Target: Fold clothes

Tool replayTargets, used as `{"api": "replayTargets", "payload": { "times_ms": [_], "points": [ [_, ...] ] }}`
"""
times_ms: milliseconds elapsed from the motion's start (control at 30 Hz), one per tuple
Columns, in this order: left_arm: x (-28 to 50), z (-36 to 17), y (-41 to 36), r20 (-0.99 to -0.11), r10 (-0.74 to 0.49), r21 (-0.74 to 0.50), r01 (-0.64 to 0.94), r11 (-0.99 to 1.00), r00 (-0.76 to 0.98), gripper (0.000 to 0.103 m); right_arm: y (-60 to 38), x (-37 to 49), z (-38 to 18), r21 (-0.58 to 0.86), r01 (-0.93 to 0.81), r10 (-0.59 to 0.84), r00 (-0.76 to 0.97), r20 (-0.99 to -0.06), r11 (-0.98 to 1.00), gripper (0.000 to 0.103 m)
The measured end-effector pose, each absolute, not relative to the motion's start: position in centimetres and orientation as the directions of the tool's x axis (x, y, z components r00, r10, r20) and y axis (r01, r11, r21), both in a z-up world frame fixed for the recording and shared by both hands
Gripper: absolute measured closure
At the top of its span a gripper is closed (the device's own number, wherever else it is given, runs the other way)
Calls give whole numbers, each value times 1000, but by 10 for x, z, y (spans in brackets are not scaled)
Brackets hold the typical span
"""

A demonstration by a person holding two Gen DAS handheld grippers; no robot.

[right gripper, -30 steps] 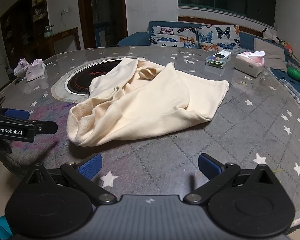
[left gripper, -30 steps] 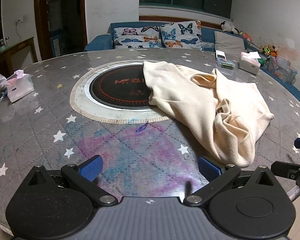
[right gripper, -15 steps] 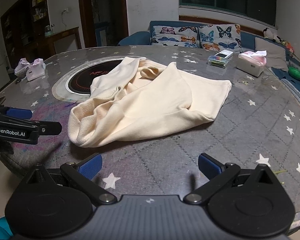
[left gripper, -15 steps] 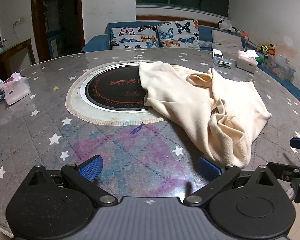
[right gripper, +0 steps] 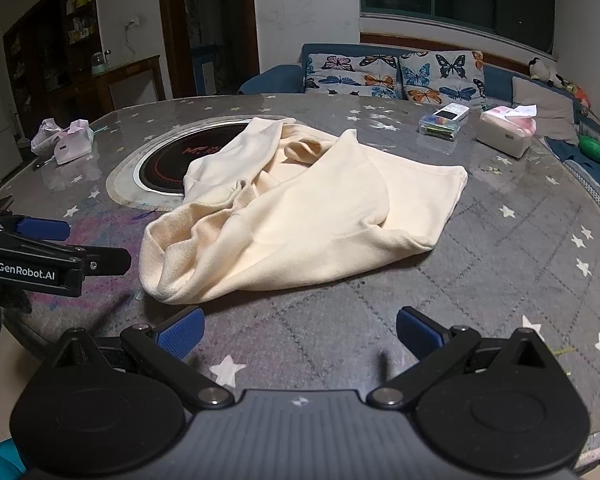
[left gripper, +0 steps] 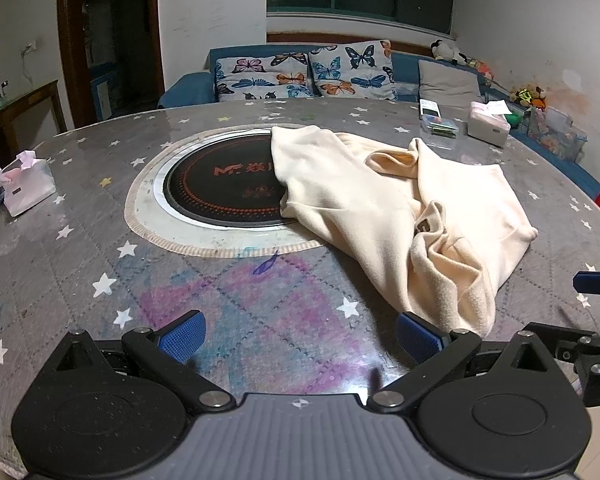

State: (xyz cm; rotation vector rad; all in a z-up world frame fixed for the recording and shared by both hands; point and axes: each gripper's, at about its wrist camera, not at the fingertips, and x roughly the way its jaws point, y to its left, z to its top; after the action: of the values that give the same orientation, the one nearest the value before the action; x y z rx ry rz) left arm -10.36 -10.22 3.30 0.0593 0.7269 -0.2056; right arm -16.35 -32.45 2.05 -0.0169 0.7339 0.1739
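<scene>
**Status: Both Claws Spread, Garment Unfolded on Table**

The cream sweatshirt (left gripper: 400, 216) lies crumpled on the round table (left gripper: 100, 248), which is covered with a grey star-print cloth. One edge of the garment overlaps the black induction hob (left gripper: 220, 184) set in the table centre; the remainder spreads toward the right side of the table. In the right wrist view the same sweatshirt (right gripper: 300, 208) shows a bunched hem nearest the table edge.

The left claw (left gripper: 300, 334) is spread wide, holding nothing. Its right blue pad sits just beside the nearest fold of the garment; contact cannot be confirmed. The right claw (right gripper: 300, 330) is likewise spread wide and empty, positioned over bare tablecloth, near the hem but apart from it.

Each claw appears in the other's view: the right claw at the right border of the left wrist view, the left claw (right gripper: 80, 244) at the left border of the right wrist view.

Other items on the table: a pink tissue pack (left gripper: 28, 188) at the left, a white tissue box (right gripper: 506, 132) and a clear plastic case (right gripper: 440, 128) at the far right. A sofa with butterfly cushions (left gripper: 304, 74) stands behind the table.
</scene>
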Motion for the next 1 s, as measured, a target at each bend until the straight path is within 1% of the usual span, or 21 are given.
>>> {"api": "replayTargets", "payload": {
  "times_ms": [500,767,1000],
  "points": [
    [-91,41,-104,-657,-170,-11,216,976,735,0,-322,-147,28,44,-189,171,730,-662,981,0],
    [-72,53,-100,-641,-157,4,207,978,752,0,-323,-128,32,33,-202,172,729,-663,979,1],
    [-45,59,-105,-632,-153,17,211,977,759,0,-333,-101,41,12,-195,155,738,-657,981,6]
  ]
}}
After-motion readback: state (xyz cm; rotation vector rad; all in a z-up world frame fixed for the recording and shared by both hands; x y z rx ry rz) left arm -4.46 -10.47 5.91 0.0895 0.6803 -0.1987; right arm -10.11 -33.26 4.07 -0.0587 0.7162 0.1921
